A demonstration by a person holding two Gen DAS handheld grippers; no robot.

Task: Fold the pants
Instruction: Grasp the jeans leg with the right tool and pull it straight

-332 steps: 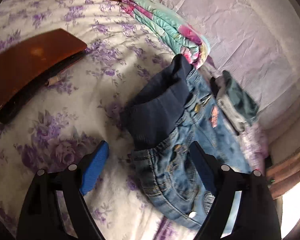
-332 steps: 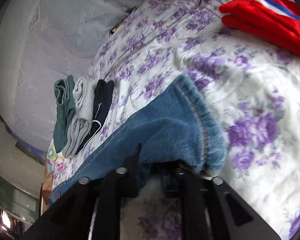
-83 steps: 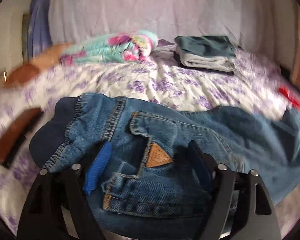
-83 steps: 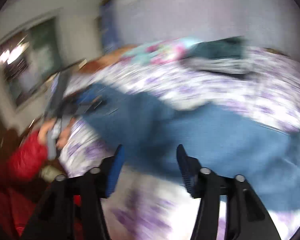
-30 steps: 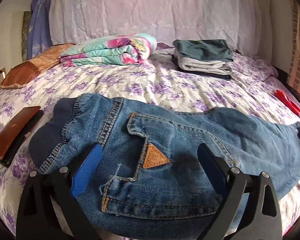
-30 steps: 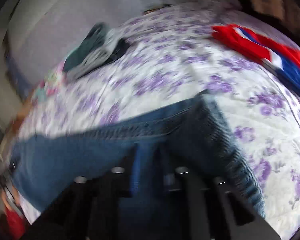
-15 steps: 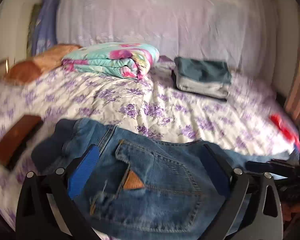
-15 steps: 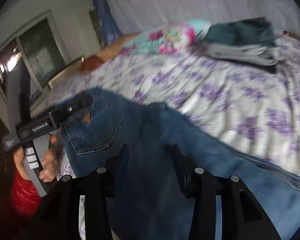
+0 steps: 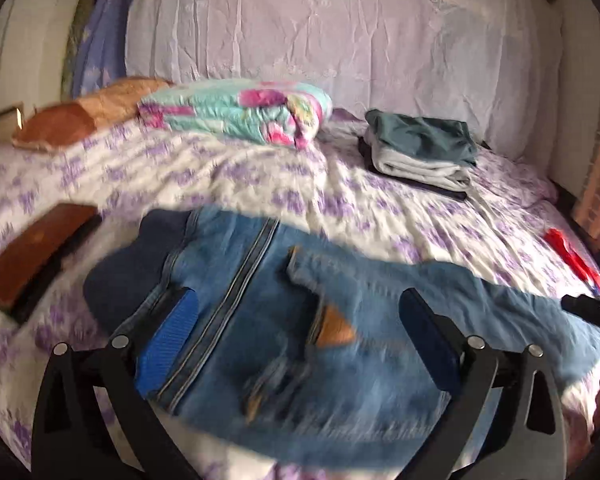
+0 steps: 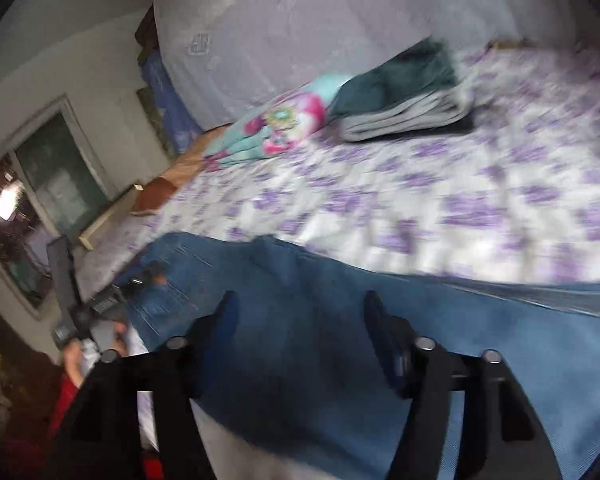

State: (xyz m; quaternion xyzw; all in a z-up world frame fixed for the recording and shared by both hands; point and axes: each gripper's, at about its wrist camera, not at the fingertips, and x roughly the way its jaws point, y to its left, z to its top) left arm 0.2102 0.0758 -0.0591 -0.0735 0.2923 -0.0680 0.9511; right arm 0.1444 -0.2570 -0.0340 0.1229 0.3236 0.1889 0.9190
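Observation:
Blue jeans (image 9: 380, 280) lie spread across the flowered bedsheet (image 9: 228, 176), waistband to the left and back pocket with a tan patch facing up. My left gripper (image 9: 296, 336) hovers open over the seat of the jeans, its blue pads wide apart. Over the leg of the jeans (image 10: 300, 280) my right gripper (image 10: 300, 320) has its jaws opening, the denim lying under them with the pads off it. In the right wrist view a hand holds the left gripper (image 10: 100, 304) at the waistband end. The right gripper's black tip (image 9: 592, 312) shows at the right edge.
A folded floral blanket (image 9: 236, 112) and a stack of folded clothes (image 9: 420, 148) sit at the back of the bed. A brown flat case (image 9: 36, 256) lies at the left, a red garment (image 9: 576, 256) at the right edge. A window (image 10: 40, 208) is on the left wall.
My right gripper went from shut on the leg end to jaws apart and swung left over the jeans. The left gripper stayed open over the seat, shifting only slightly.

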